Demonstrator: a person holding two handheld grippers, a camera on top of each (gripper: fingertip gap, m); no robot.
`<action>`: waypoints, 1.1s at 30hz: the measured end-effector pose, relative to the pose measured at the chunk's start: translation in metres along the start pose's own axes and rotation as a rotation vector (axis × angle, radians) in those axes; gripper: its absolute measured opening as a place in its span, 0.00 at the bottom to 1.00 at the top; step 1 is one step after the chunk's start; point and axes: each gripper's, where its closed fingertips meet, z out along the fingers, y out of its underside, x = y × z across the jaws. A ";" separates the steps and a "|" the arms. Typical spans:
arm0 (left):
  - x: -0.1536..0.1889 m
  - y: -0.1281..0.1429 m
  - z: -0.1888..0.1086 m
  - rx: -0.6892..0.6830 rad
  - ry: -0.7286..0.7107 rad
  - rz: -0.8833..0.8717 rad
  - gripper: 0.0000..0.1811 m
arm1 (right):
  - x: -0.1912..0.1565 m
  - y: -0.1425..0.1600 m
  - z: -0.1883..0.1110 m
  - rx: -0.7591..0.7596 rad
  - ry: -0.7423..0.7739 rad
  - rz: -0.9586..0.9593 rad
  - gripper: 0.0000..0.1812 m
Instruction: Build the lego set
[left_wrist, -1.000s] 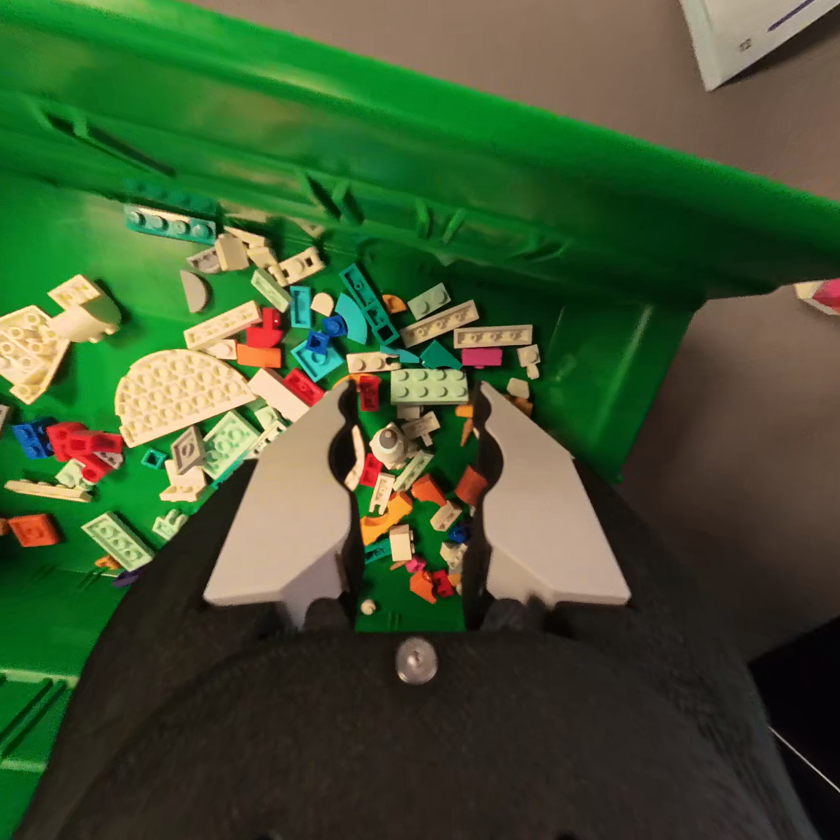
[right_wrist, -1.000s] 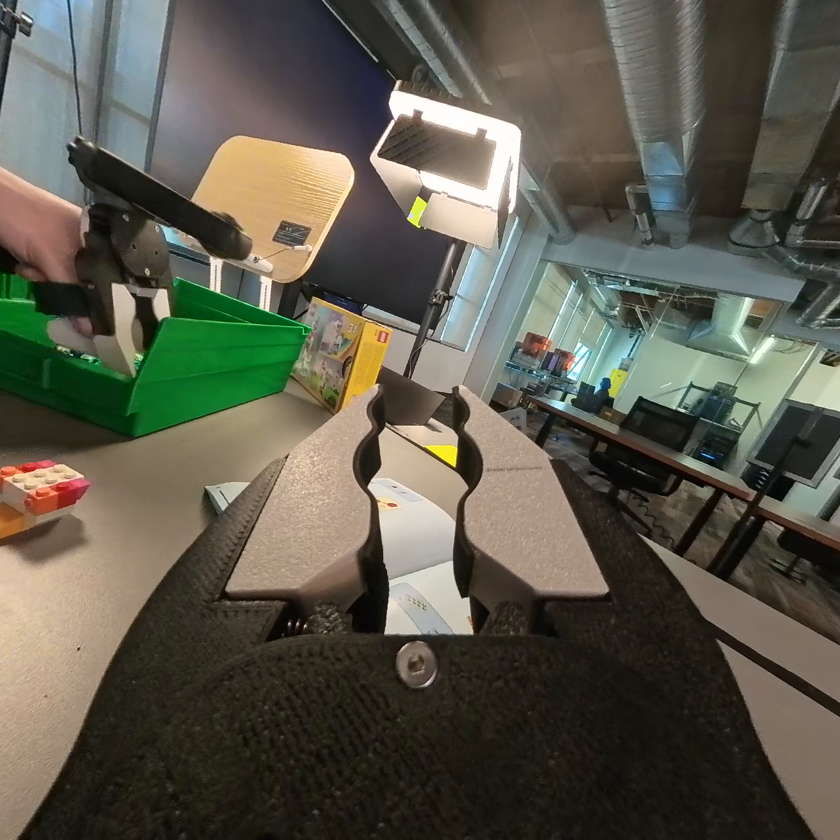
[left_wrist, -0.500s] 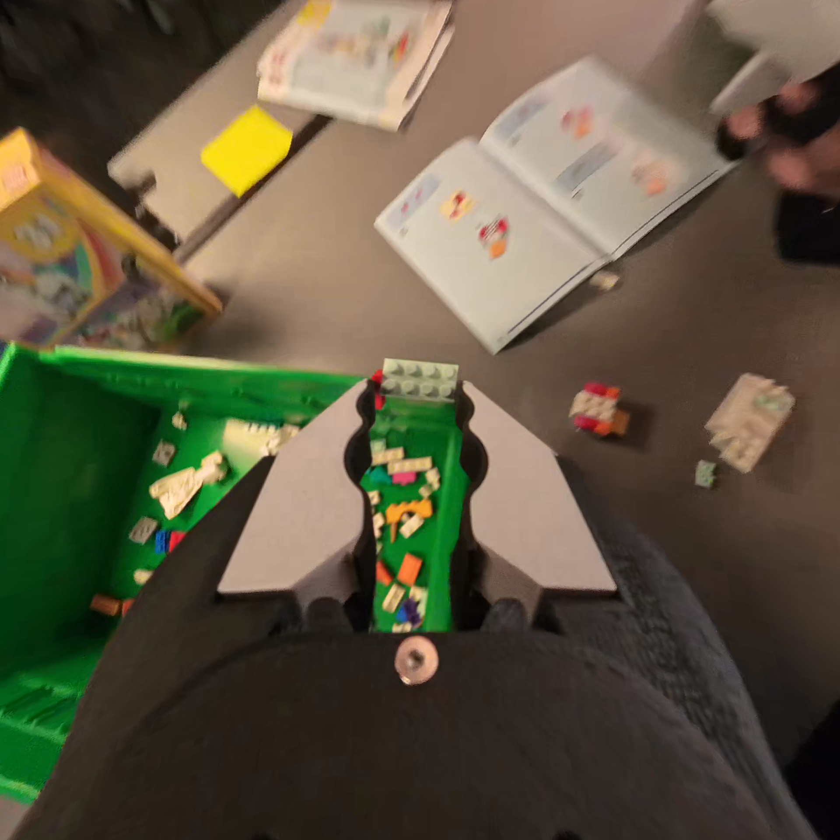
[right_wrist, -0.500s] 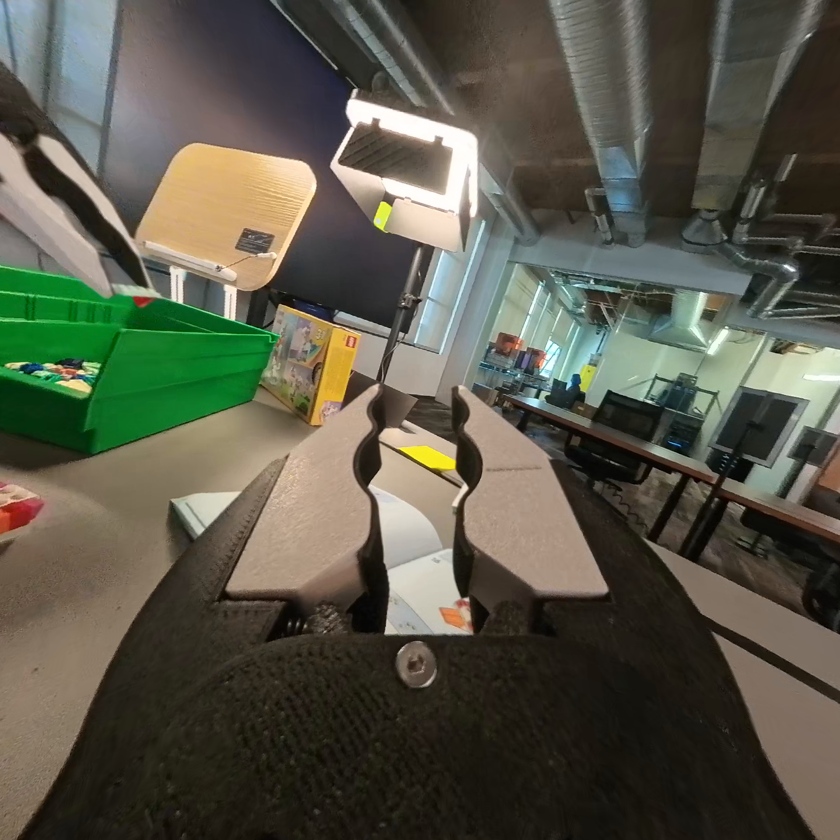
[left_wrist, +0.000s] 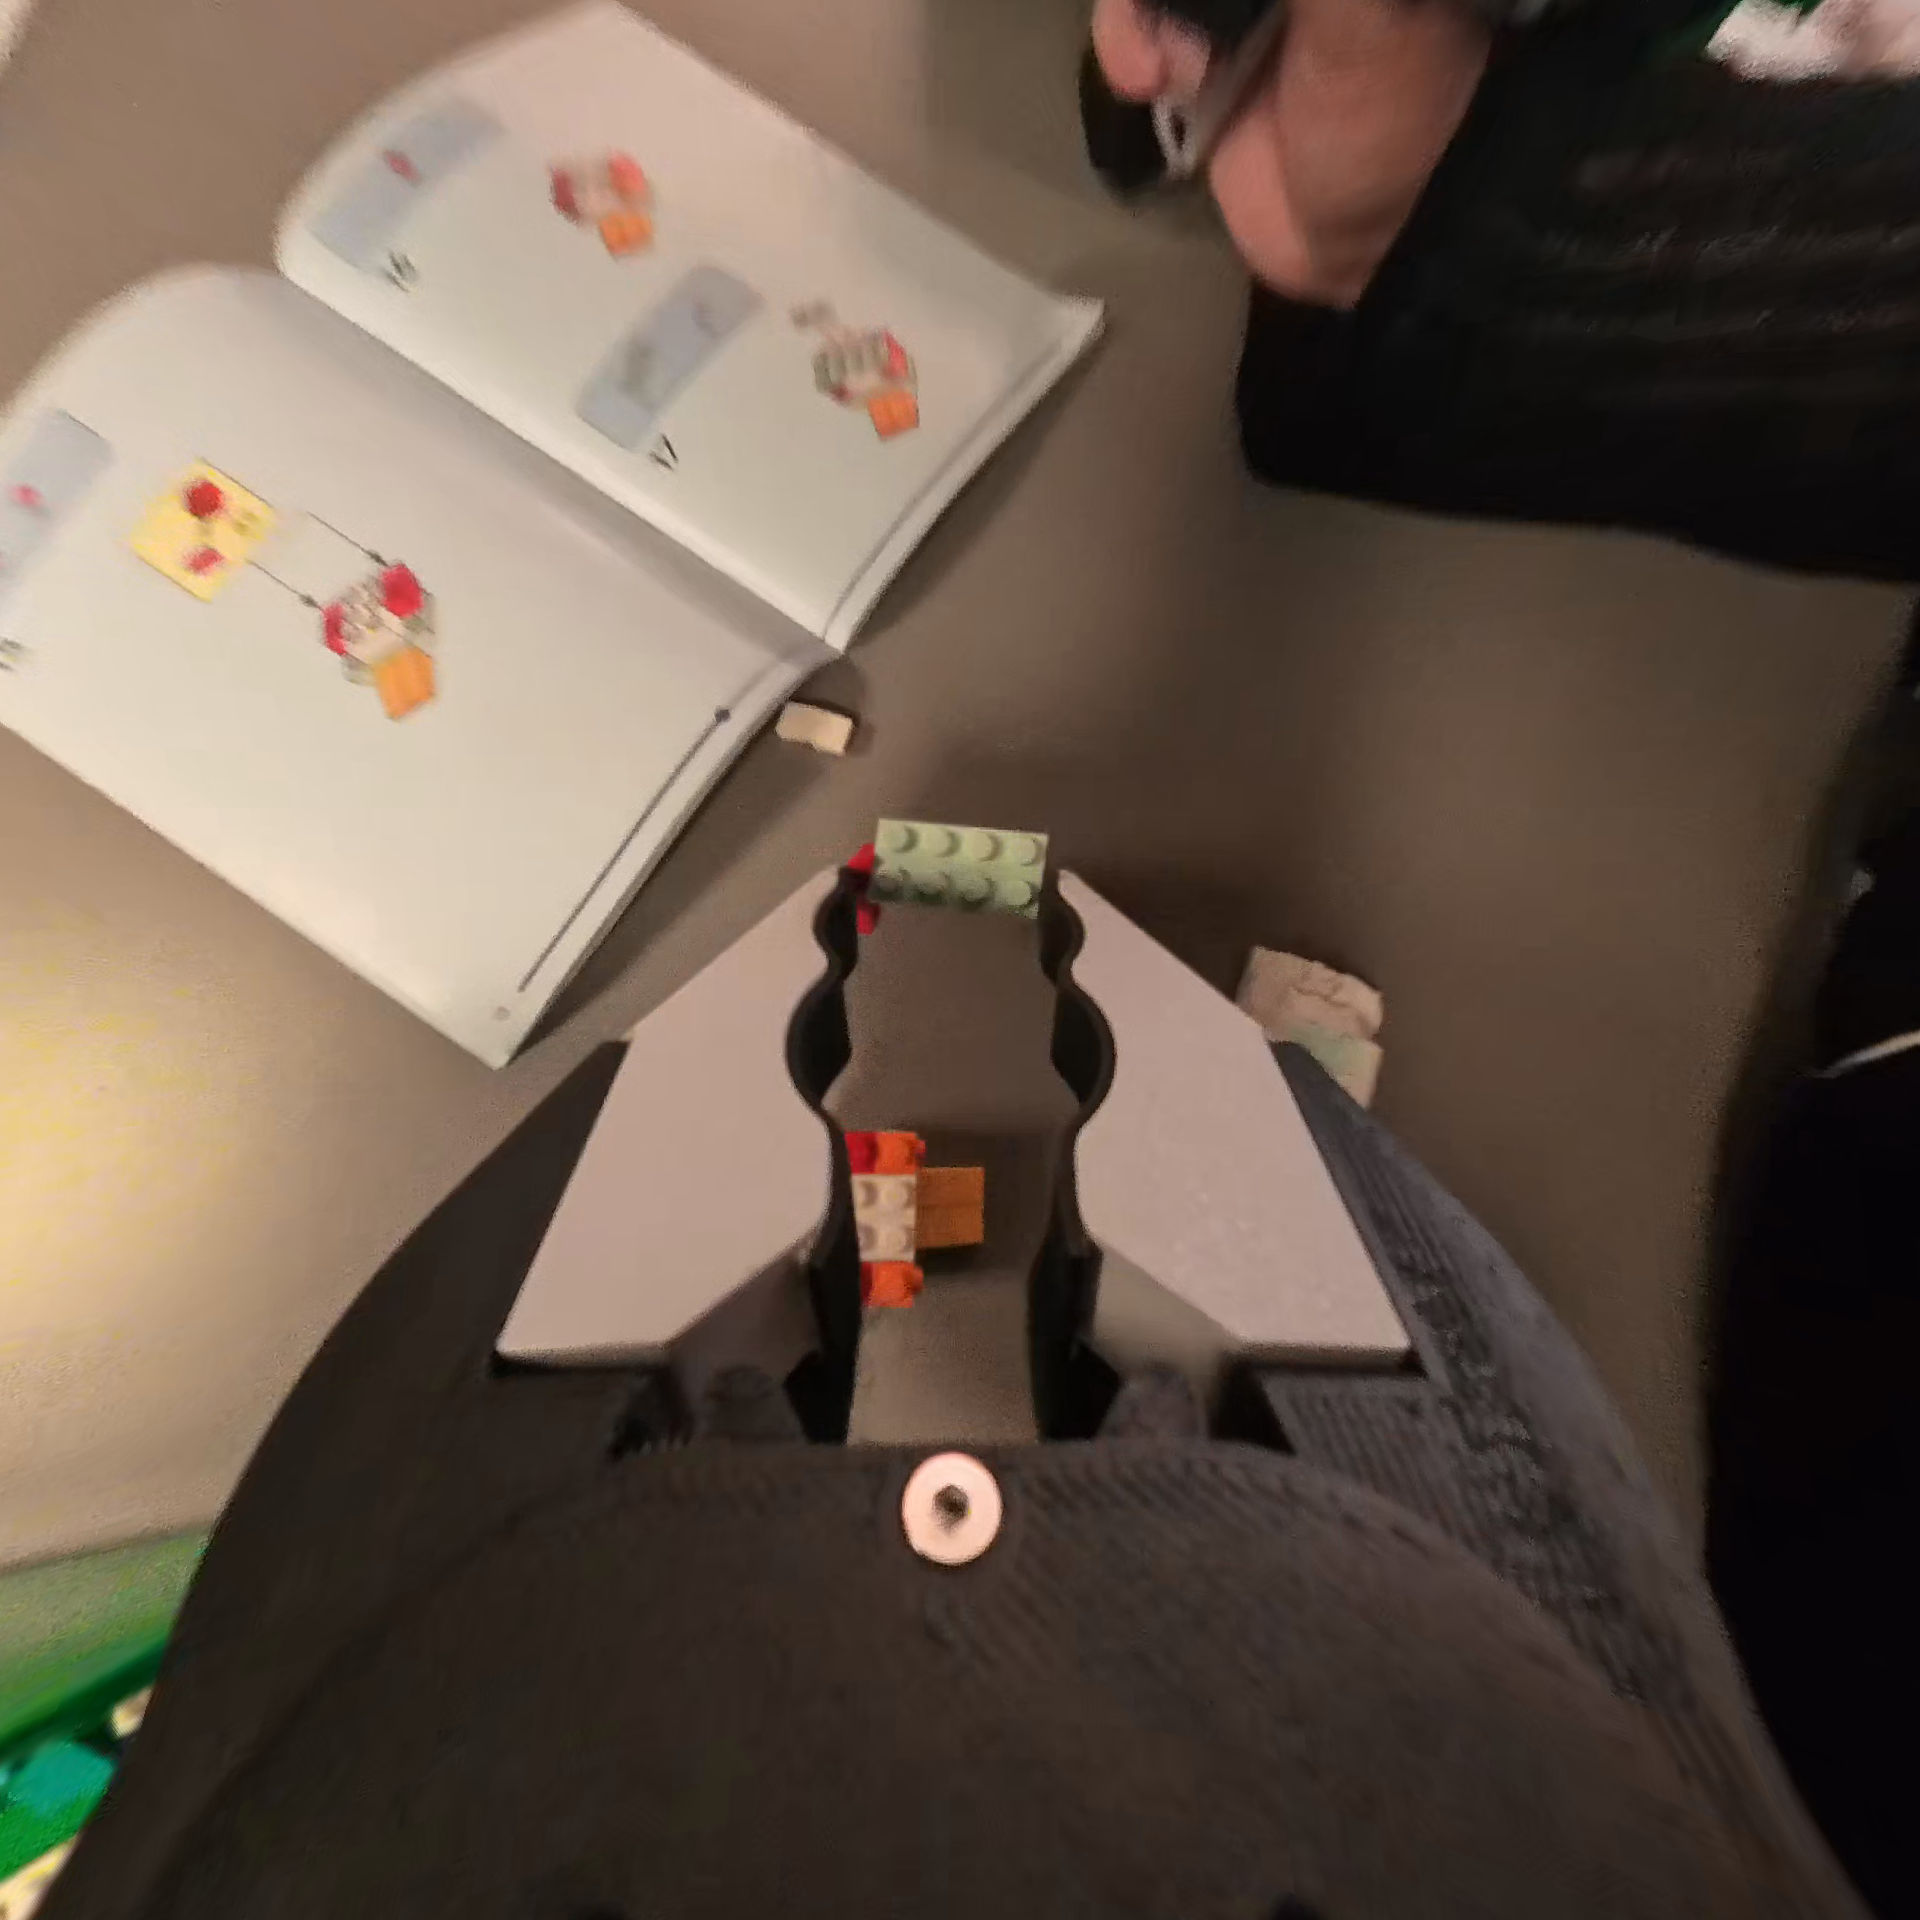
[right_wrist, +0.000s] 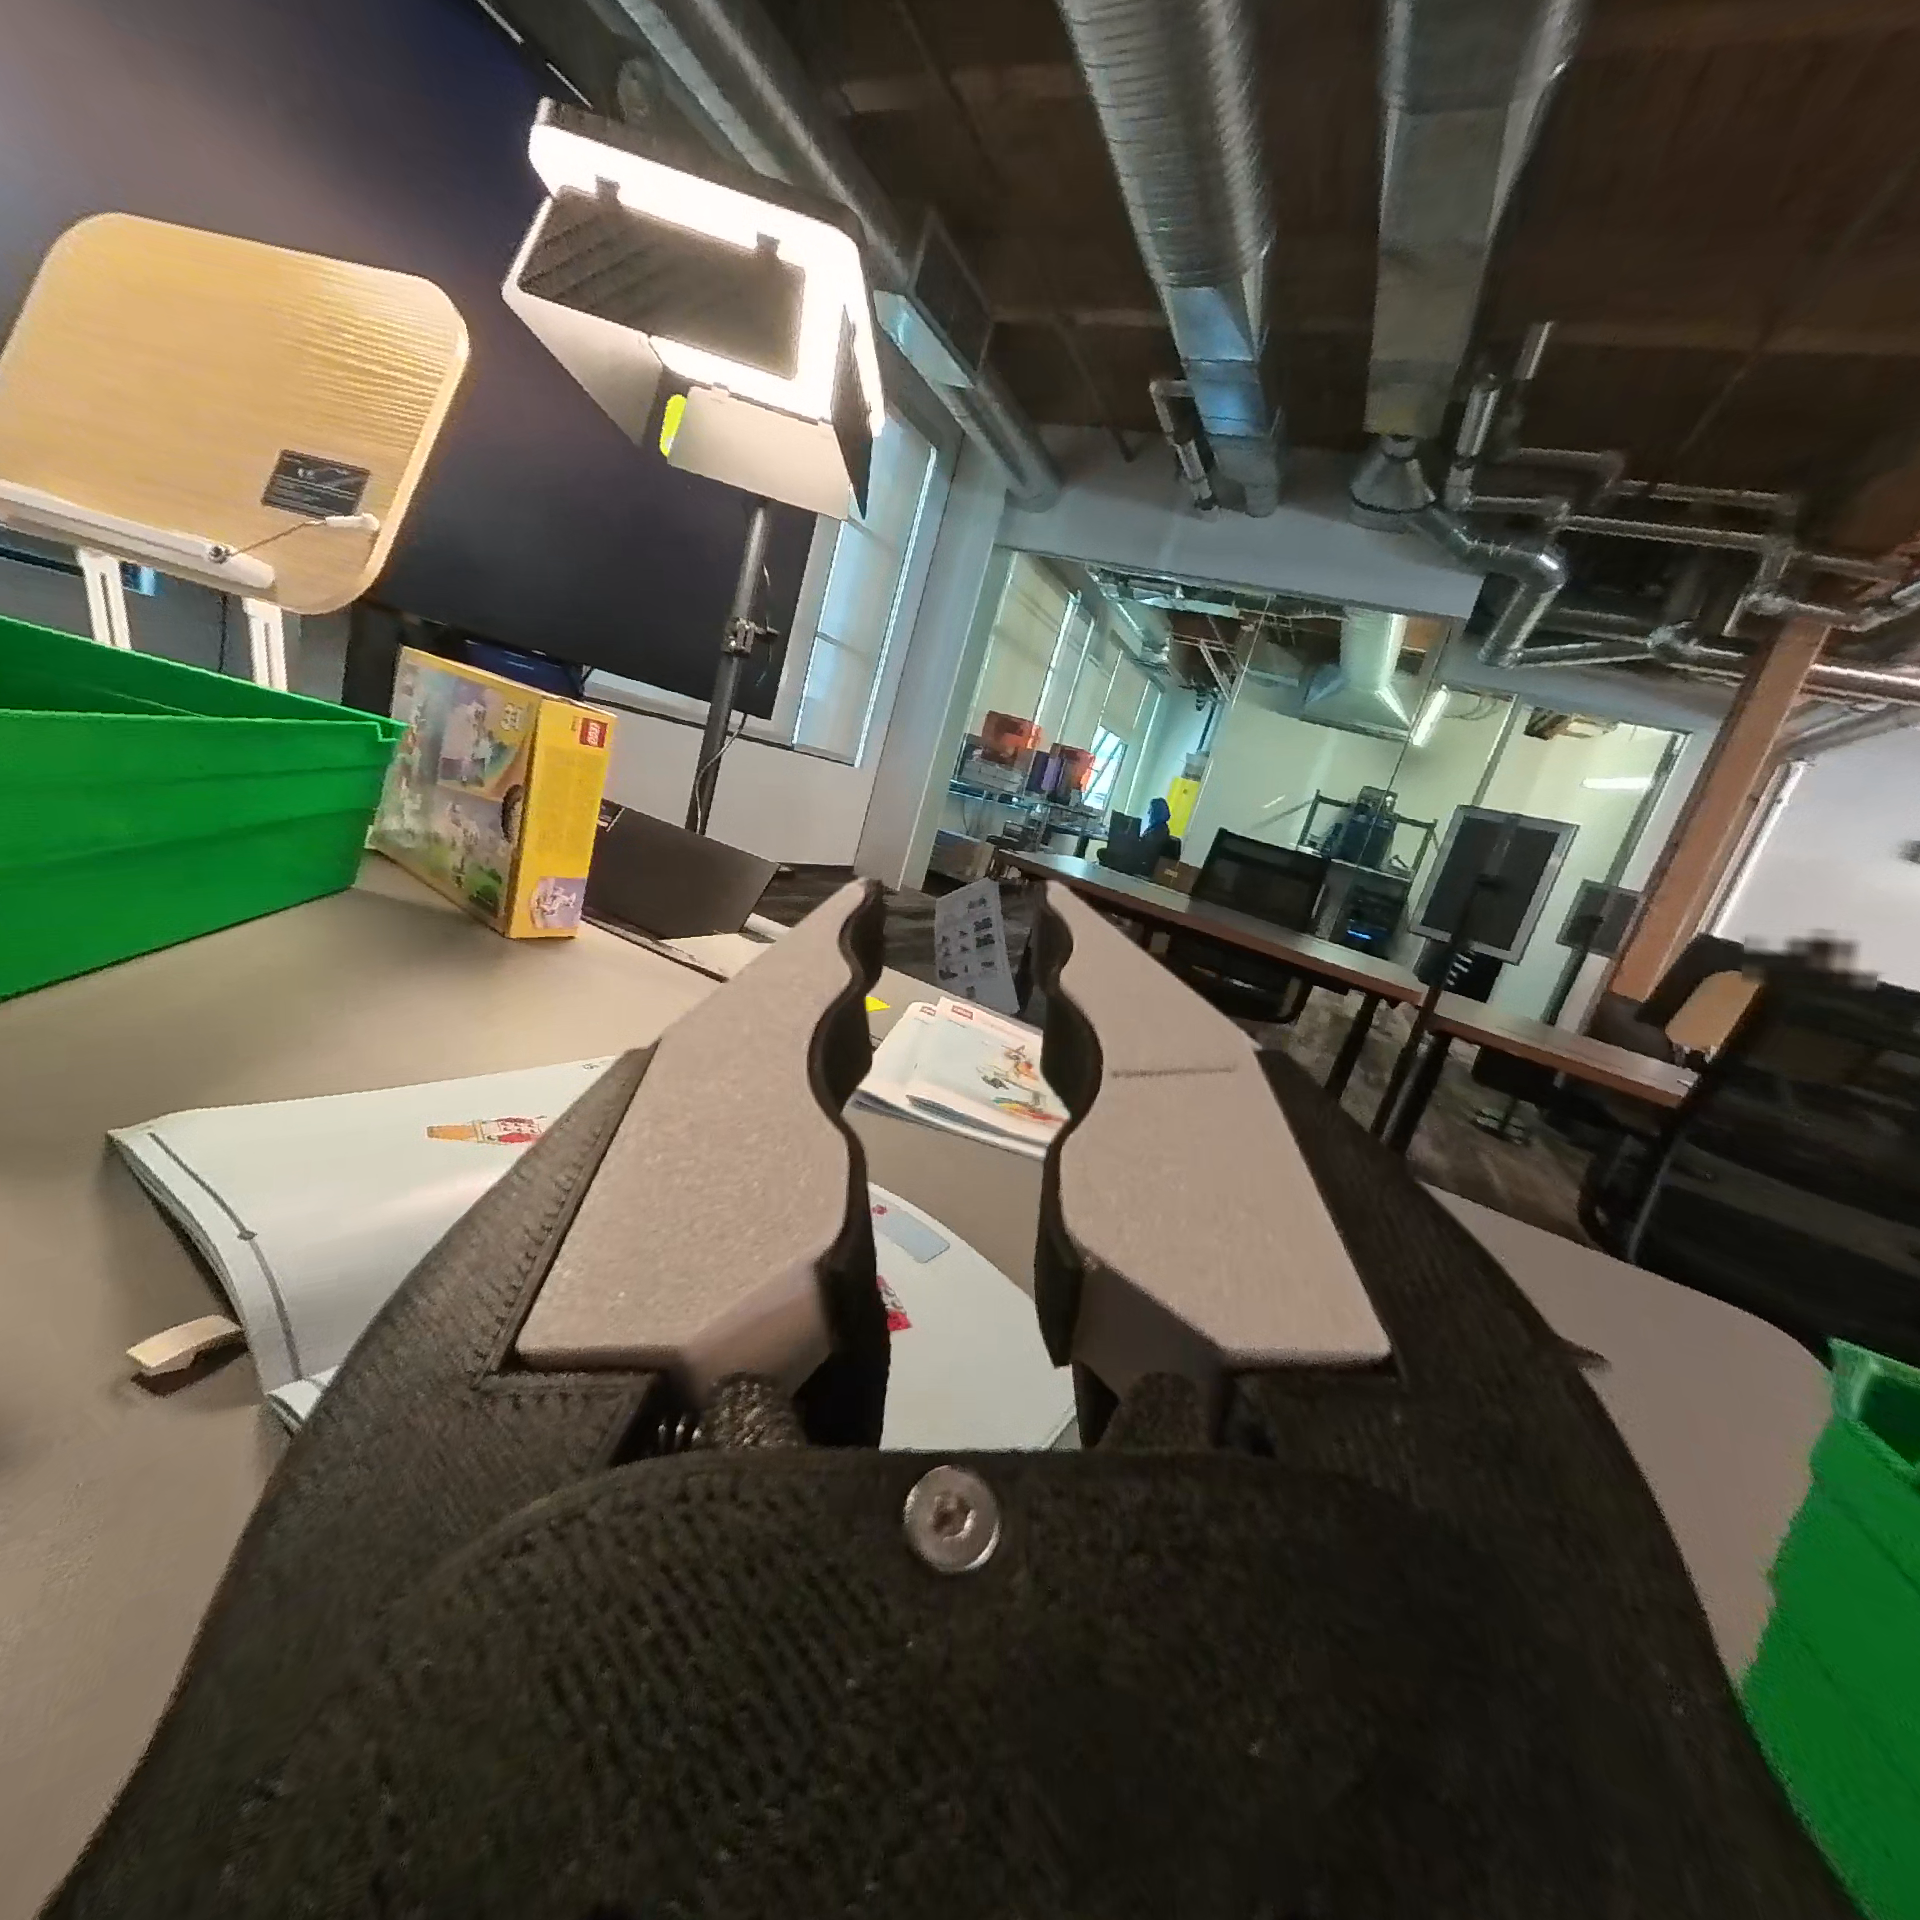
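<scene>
1. Nearest, seen between the fingers of the left tool (left_wrist: 956, 883): the partly built model (left_wrist: 912, 1216) of red, orange and cream bricks sits on the grey worktop (left_wrist: 1351, 727). It is probably the target.
2. At the fingertips, the left tool grips a pale green 2x4 brick (left_wrist: 958, 869) by its short ends, studs toward the camera; a small red piece (left_wrist: 860, 883) clings at its left end.
3. Advice: shed the red piece if unwanted, level the brick, align its studs over the model, then press straight down.
4. Right tool (right_wrist: 956, 914): fingers apart, holding nothing, aimed across the worktop; it could steady the model.
5. Farther off, the open instruction booklet (left_wrist: 468, 582) and a loose cream piece (left_wrist: 816, 724) touching its edge.
</scene>
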 end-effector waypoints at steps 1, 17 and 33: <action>-0.001 0.005 0.007 -0.033 -0.014 0.017 0.19 | -0.001 0.000 0.000 -0.002 -0.003 -0.003 0.14; 0.001 0.015 -0.034 0.011 -0.100 -0.022 0.30 | 0.014 0.002 -0.003 -0.007 0.038 -0.057 0.14; -0.126 0.089 -0.211 -0.042 -0.427 -0.387 0.23 | 0.019 0.015 -0.001 -0.087 0.091 -0.142 0.14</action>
